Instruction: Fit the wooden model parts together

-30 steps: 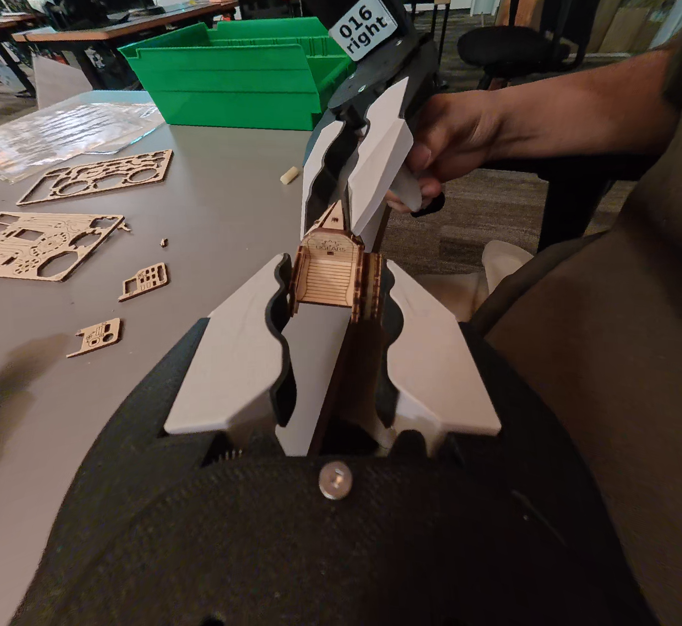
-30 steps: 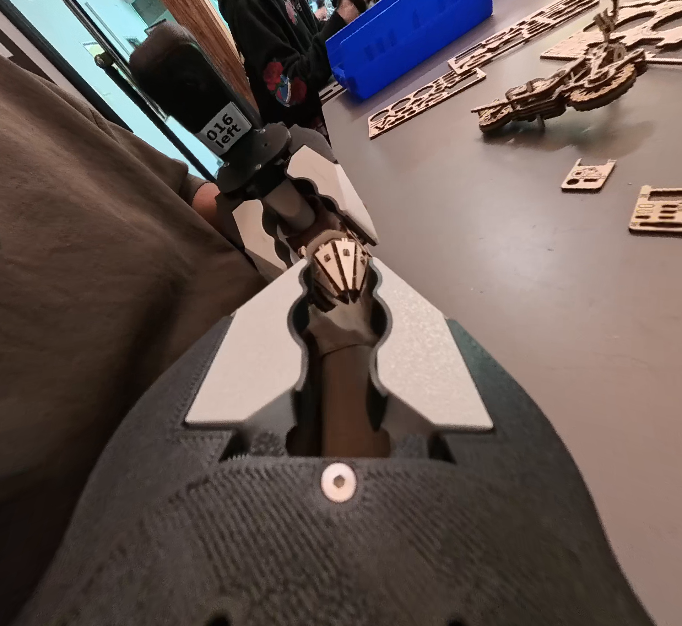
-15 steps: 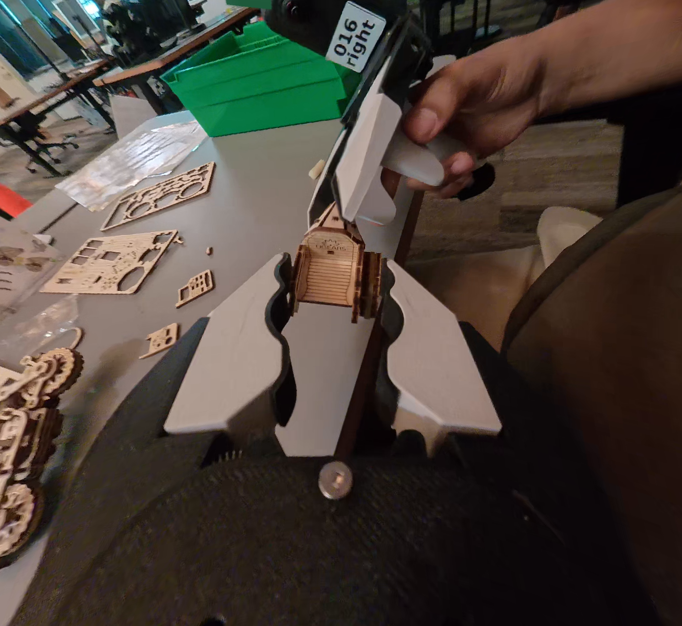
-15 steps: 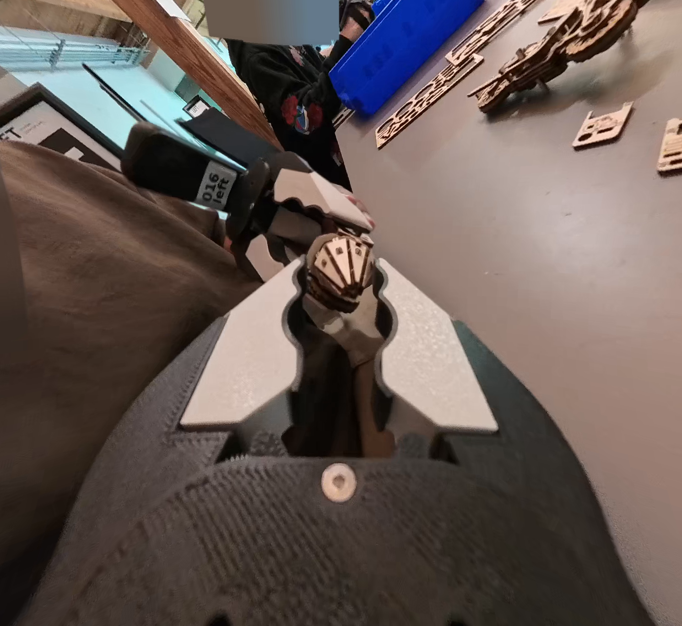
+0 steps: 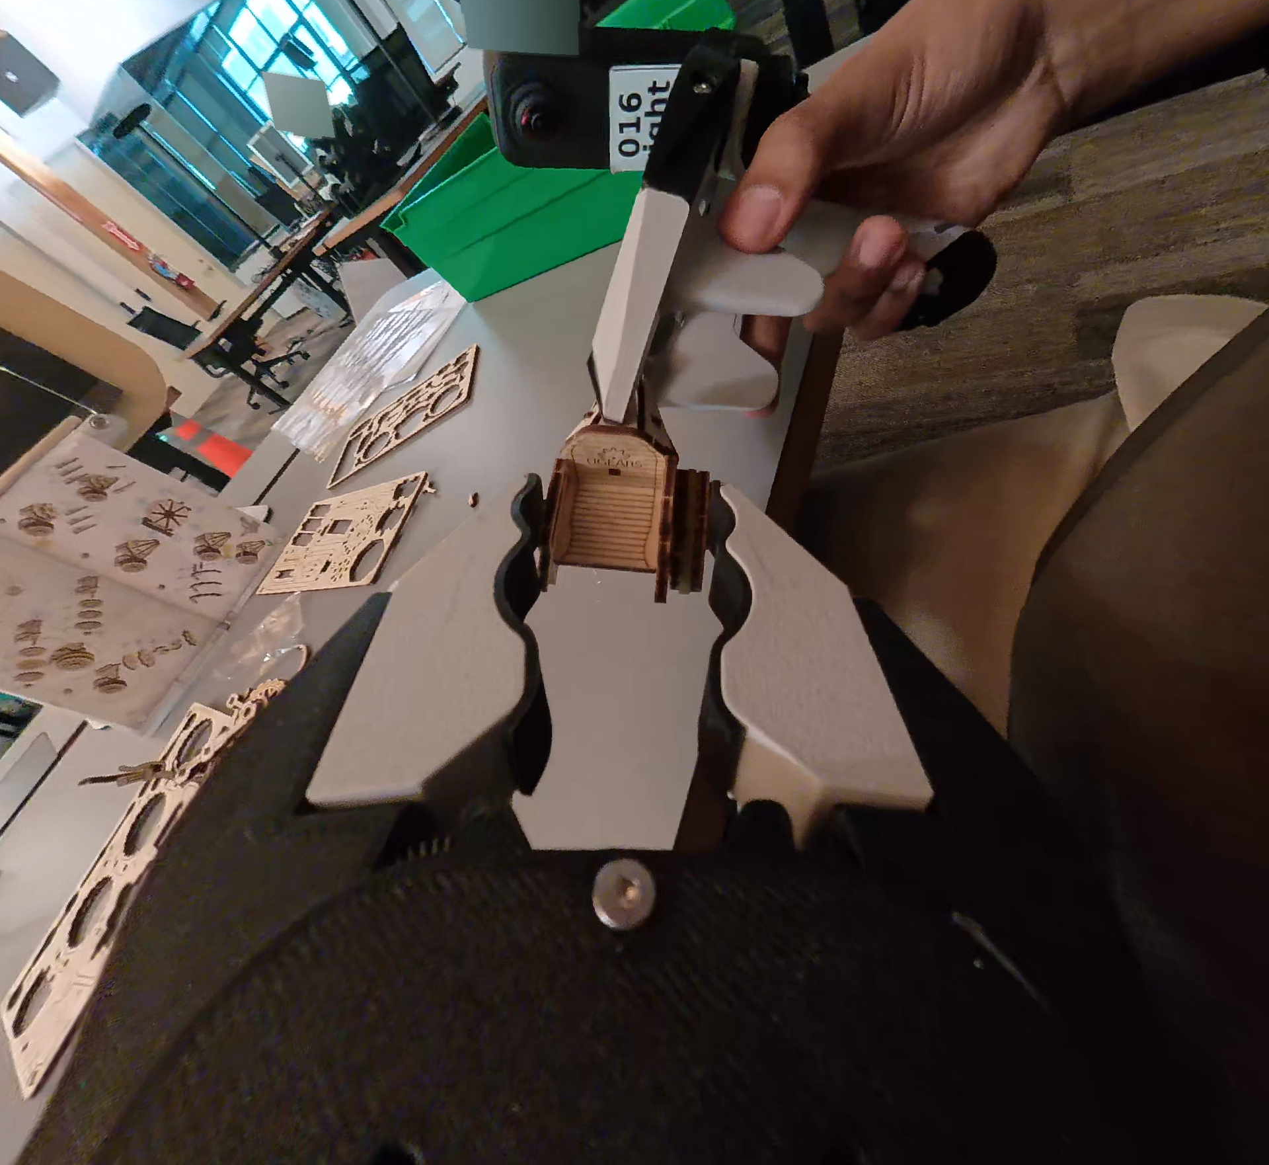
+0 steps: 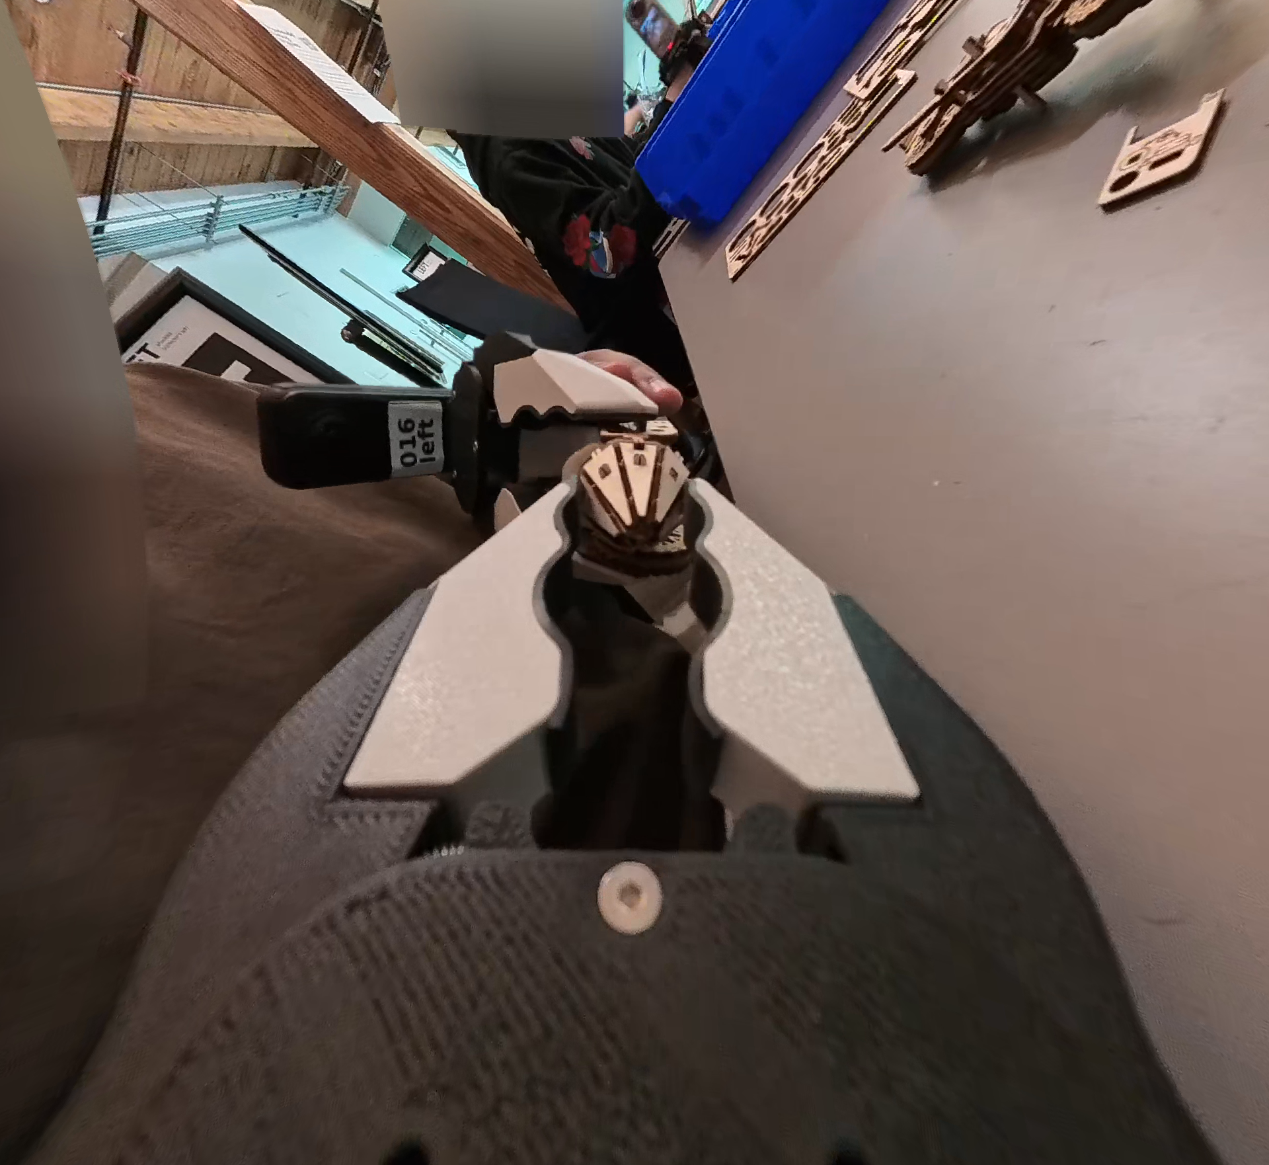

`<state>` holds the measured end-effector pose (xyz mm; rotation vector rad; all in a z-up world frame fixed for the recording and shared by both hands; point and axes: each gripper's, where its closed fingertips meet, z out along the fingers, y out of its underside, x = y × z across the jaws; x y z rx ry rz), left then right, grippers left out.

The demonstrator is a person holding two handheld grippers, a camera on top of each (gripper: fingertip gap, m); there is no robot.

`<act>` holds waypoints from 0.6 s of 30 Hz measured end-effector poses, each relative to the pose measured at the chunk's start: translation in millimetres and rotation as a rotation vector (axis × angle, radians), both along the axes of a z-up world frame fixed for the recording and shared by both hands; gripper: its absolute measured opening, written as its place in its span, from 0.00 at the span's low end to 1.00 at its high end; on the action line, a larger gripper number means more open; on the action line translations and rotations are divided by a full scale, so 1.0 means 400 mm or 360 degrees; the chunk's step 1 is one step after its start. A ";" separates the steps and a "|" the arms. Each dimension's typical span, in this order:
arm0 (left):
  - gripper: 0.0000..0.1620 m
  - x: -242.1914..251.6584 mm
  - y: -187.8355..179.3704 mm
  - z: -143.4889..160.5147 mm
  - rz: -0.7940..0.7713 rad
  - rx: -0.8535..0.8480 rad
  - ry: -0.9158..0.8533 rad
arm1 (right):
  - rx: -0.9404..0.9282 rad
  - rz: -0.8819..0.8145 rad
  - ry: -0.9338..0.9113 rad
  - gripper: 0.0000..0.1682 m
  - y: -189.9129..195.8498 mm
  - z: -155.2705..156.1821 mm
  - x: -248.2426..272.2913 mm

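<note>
My left gripper (image 5: 618,527) is shut on a small wooden cab-like model part (image 5: 608,524), held in the air beside the table edge. My right gripper (image 6: 632,507) is shut on the far end of the same wooden assembly, a fan-shaped slatted wooden piece (image 6: 632,493). In the left wrist view the right gripper (image 5: 621,404) comes down from above onto the top of the cab part, with a hand (image 5: 893,122) on its handle. In the right wrist view the left gripper (image 6: 577,404) lies just behind the fan piece.
The grey table (image 5: 522,390) holds punched wooden sheets (image 5: 343,541), a paper sheet with small parts (image 5: 103,569), a green bin (image 5: 522,211), a blue bin (image 6: 776,67), a part-built wooden model (image 6: 1071,33) and a small flat wooden piece (image 6: 1160,160). A person in black stands behind. Only a small space, under 4 cm, lies between the two pairs of fingers.
Both grippers have rolled and tilted together with the wooden assembly held between them. The right gripper now stands steeper over the cab part. Both grips are unchanged.
</note>
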<state>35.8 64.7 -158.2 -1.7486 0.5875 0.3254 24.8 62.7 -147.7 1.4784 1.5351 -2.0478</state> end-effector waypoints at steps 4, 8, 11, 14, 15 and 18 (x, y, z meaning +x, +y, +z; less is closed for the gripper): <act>0.27 -0.003 0.000 0.002 0.0000 0.0003 -0.0030 | -0.0012 -0.0013 -0.0006 0.16 0.001 0.002 -0.003; 0.27 -0.002 0.001 0.009 -0.0006 0.0032 -0.0015 | -0.0116 -0.0002 0.0014 0.17 0.008 0.018 0.000; 0.28 -0.002 -0.001 0.007 -0.0009 0.0032 0.0010 | -0.0161 -0.0007 -0.0006 0.16 0.013 0.020 0.000; 0.27 0.000 -0.002 0.010 -0.0023 0.0044 0.0015 | -0.0184 -0.0010 -0.0032 0.13 0.014 0.017 -0.001; 0.27 0.000 -0.002 0.008 -0.0022 0.0041 0.0027 | -0.0196 -0.0010 -0.0047 0.13 0.014 0.014 -0.001; 0.27 0.000 -0.002 -0.002 -0.0020 0.0019 0.0057 | -0.0176 -0.0003 -0.0092 0.13 0.014 0.003 0.001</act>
